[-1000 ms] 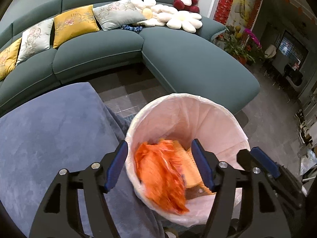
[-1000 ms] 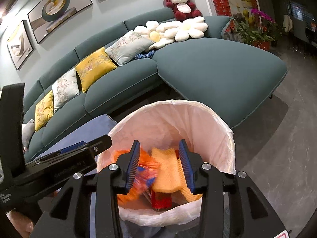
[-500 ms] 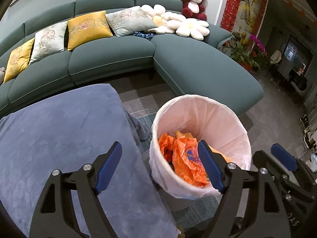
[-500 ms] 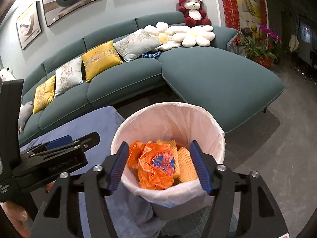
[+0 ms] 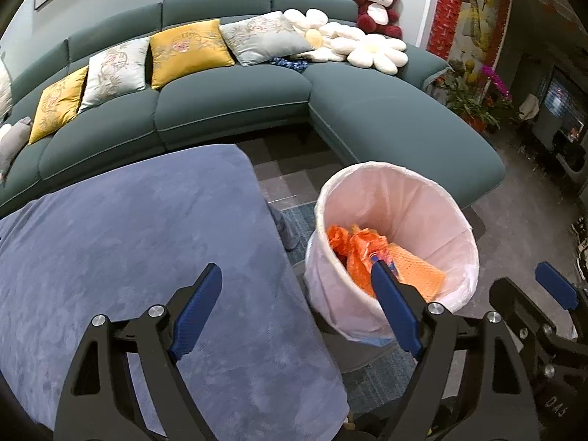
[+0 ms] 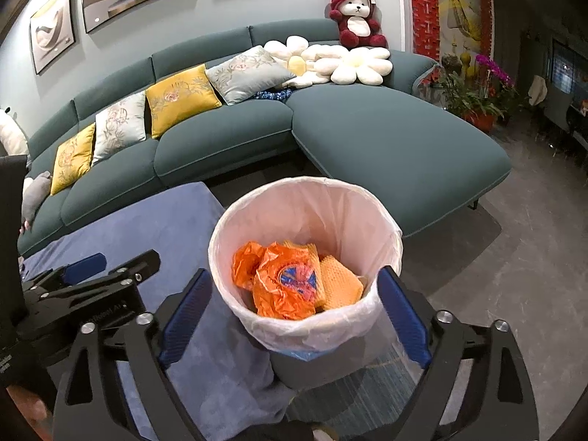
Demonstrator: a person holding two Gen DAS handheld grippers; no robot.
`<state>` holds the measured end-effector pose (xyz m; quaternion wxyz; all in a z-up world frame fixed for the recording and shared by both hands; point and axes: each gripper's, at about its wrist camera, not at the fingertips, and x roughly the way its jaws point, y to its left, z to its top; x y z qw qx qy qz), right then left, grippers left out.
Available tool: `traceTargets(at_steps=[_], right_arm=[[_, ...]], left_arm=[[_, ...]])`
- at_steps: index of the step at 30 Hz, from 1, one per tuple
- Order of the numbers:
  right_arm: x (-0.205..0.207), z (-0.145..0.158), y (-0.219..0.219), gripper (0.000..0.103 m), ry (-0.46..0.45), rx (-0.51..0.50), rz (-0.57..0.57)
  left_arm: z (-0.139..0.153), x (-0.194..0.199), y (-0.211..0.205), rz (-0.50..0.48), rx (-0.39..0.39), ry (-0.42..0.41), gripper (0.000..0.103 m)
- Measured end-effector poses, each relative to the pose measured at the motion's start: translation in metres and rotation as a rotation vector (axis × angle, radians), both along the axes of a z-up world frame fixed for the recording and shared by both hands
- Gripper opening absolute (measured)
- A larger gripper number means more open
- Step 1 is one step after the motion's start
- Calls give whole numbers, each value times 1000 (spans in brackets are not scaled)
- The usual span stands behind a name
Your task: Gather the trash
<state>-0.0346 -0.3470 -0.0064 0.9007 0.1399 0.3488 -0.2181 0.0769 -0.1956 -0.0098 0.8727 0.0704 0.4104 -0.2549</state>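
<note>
Landmark: the round bin lined with a thin white plastic bag, standing on the floor just beside the table draped in a blue-grey plush cloth.

Trash: the crumpled orange plastic wrapper with a blue print and the orange honeycomb-textured pieces lie loose inside the bin, below its rim.

What changed: a second ago I had both claws down at the bin mouth with the orange wrapper between the fingers; now they sit higher and further back, and nothing is in them.

Left gripper: released, jaws spread wide, empty, hanging over the table edge nearest the bin.

Right gripper: released as well, jaws wide apart, framing the bin's near rim from above without touching it.

Meaning: I judge this drop done.

Remaining: the cloth near the bin shows no litter that I can see from either wrist.

Next: I would swing both claws away from the bin and look for more.
</note>
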Motion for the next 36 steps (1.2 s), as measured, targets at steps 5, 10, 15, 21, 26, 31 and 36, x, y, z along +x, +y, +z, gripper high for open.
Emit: traceTargets(at_steps=[5,10,15,21,26,31,36], right_arm=[[-5,-2,3,96,16,-13,-1],[-9,0,4,96,7,-7,5],[-10,1,10,96,14,-24,17],[-11,-2,13,96,19,-27,30],[-11,-5,16,96,22,-29,36],[-9,-8,16,96,26,-26,41],[-8,-14,17,96,33,-25,45]], left_arm=[[-1,-3,7,23,5,12,81],[2,-8,12,57,2,-16,89],[4,-11,16,82,-10,-17,90],[2,-14,18,91,0,-20,90],[0,-14,20,109,4,-15,91],[-5,-15,21,115,19,-15,91],[-10,-14,21,120,34,-11,91]])
